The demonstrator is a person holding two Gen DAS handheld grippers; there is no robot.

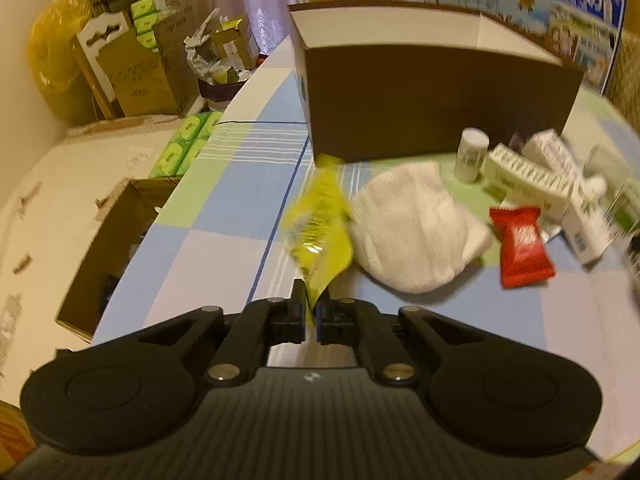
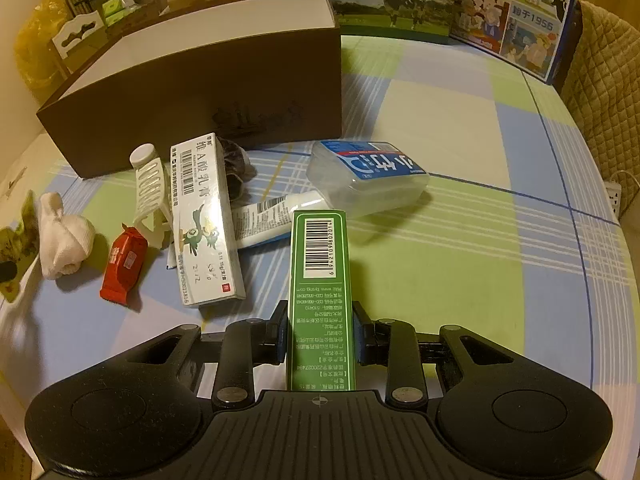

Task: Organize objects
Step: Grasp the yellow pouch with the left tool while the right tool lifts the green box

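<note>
Left wrist view: our left gripper (image 1: pixel 311 304) pinches a yellow packet (image 1: pixel 320 232), right gripper (image 2: pixel 320 332) clamps a green carton (image 2: pixel 320 280); next, we judge, both go into the brown box (image 1: pixel 432 100).

Yellow packet (image 1: pixel 318 226), green carton (image 2: pixel 320 280), brown box (image 2: pixel 192 92).

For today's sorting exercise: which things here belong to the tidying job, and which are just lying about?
Part of the job:
yellow plastic sachet in the left claw
green cardboard carton in the right claw
open brown cardboard box
red sweet wrapper
rolled white sock

Lying about:
blue milk cartons
overflowing waste bin
</note>
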